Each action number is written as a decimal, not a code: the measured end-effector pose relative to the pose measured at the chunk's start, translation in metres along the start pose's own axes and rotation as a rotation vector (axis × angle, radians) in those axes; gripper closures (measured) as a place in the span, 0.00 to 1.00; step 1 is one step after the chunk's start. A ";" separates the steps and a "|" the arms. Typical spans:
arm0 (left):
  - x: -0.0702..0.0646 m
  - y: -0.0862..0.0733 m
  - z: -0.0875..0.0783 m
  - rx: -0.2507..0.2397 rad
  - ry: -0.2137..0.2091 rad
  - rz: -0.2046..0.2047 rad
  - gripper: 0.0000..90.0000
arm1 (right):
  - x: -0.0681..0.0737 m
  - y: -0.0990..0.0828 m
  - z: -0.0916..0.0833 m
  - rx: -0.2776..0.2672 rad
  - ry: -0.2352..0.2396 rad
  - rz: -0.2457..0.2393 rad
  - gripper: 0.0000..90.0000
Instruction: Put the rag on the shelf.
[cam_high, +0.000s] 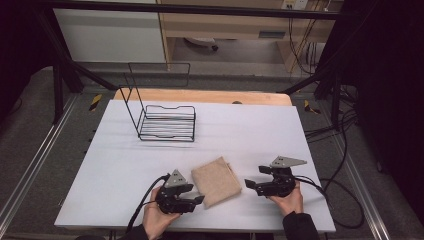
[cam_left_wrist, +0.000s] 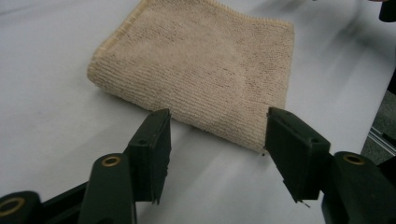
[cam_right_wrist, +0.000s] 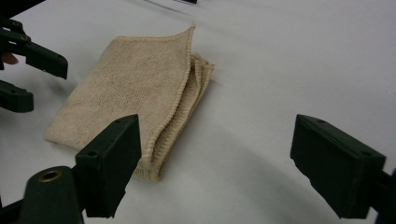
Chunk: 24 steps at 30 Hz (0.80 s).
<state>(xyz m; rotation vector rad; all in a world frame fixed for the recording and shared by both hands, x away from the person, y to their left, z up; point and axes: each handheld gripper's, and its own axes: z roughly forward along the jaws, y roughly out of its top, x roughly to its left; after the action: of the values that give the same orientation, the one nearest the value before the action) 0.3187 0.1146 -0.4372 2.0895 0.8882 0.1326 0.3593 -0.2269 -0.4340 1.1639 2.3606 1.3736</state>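
Towel (cam_high: 216, 180) | btwn L hand-held gripper (cam_high: 197, 200) & R hand-held gripper (cam_high: 251, 185) | untouched

Table: a white sheet (cam_high: 250, 130) covers a light wooden top (cam_high: 200, 96) that shows along the far edge.
Frame: black metal bars (cam_high: 65, 60) run overhead and slant down at both sides.
Floor: grey carpet (cam_high: 30, 135), yellow-black tape marks (cam_high: 95, 101) near the table's far corners.
Back: pale wooden furniture (cam_high: 225, 25) beside a white panel (cam_high: 107, 35).
Right: black cables (cam_high: 345, 150) trail across the floor.
Light: dim at both sides.
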 end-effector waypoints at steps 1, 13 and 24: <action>-0.001 0.000 0.002 0.006 -0.001 -0.011 0.46 | 0.002 0.001 0.002 -0.001 0.002 -0.004 0.22; -0.018 -0.004 0.021 0.046 0.000 -0.041 0.60 | 0.018 0.003 0.023 0.091 0.051 0.044 0.53; -0.018 -0.003 0.021 0.066 -0.039 -0.037 0.90 | 0.026 0.002 0.043 0.197 0.047 0.060 0.73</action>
<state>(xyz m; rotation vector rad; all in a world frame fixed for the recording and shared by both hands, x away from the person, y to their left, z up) 0.3114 0.0901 -0.4493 2.1285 0.9182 0.0438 0.3638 -0.1796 -0.4509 1.2758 2.5626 1.2208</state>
